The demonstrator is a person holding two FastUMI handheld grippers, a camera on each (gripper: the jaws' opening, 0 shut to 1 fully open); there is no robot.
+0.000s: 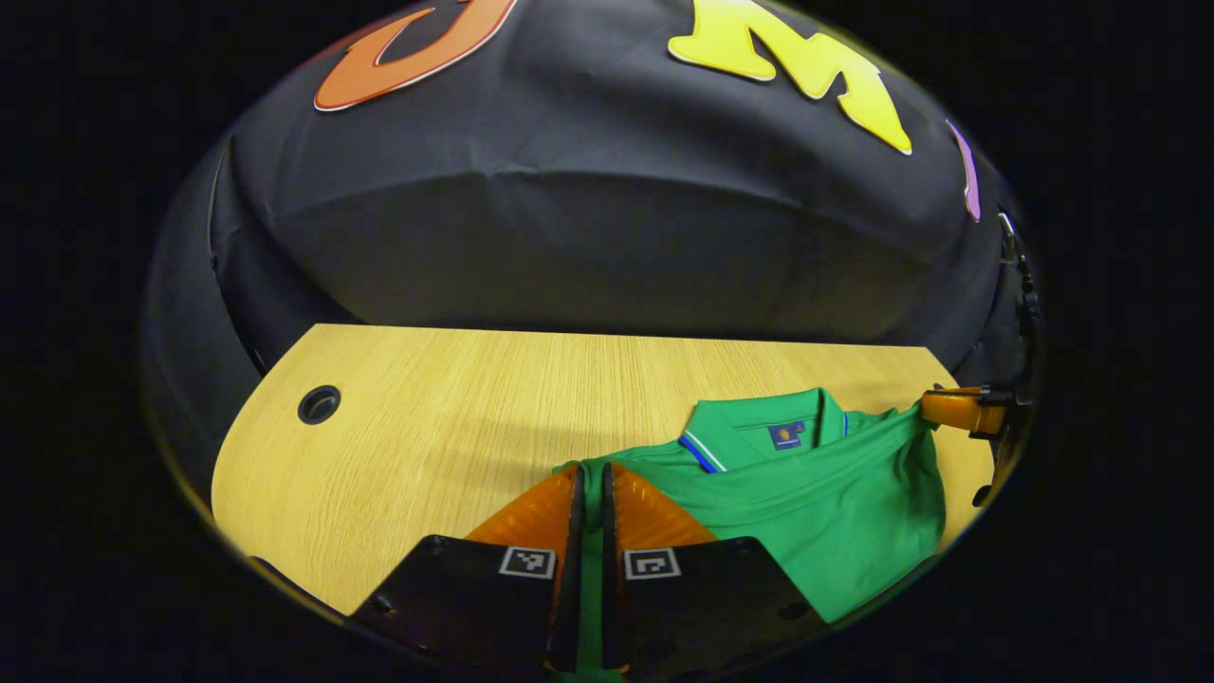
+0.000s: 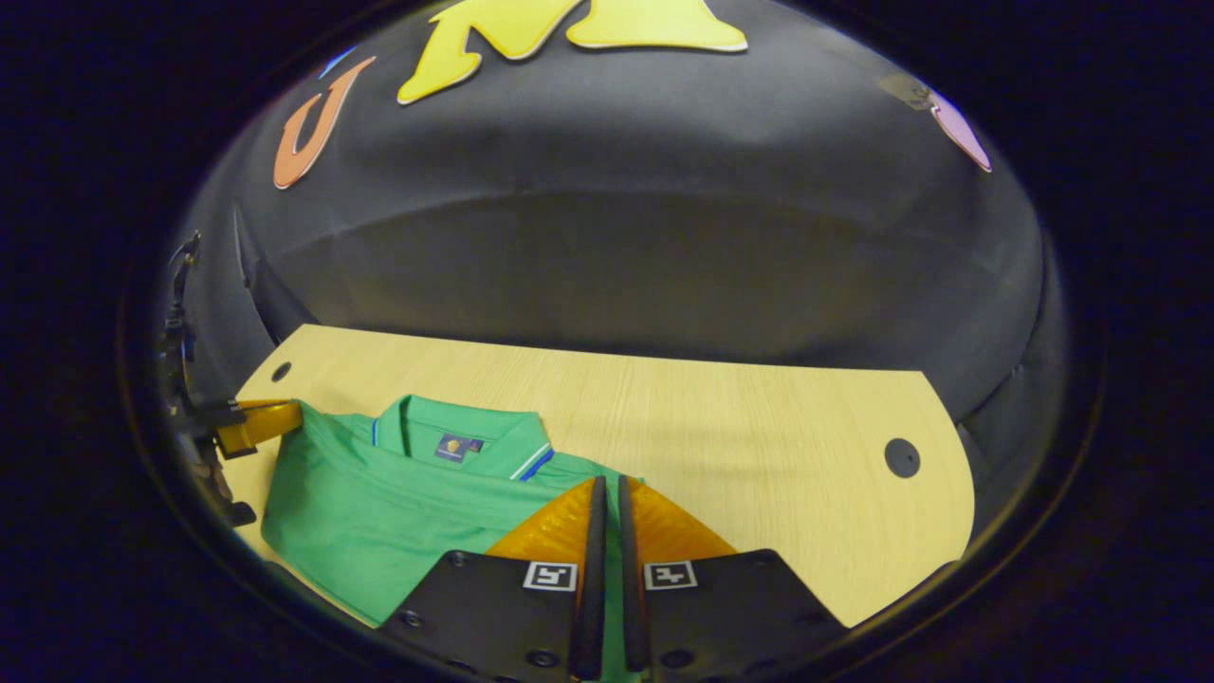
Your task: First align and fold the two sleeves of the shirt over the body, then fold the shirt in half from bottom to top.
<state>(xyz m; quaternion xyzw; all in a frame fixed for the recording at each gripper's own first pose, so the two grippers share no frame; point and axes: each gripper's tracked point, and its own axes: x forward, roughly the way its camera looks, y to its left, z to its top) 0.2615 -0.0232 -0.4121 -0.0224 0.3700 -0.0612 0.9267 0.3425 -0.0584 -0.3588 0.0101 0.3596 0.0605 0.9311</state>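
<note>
Because the fold must land square, my left gripper [image 1: 590, 474] and right gripper [image 2: 607, 489] each pinch green cloth, seemingly the hem, near the collar [image 1: 759, 432] of the shirt [image 1: 835, 503] on the table [image 1: 427, 427].

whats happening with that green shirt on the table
A person is folding a green polo shirt on a wooden table with a handheld gripper in each hand. The left gripper and the right gripper are each shut on shirt fabric at opposite sides of the shirt, up near the shoulders. The shirt already lies compact, with the collar towards the booth wall, so this looks like the bottom-to-top fold at or near its end.
</note>
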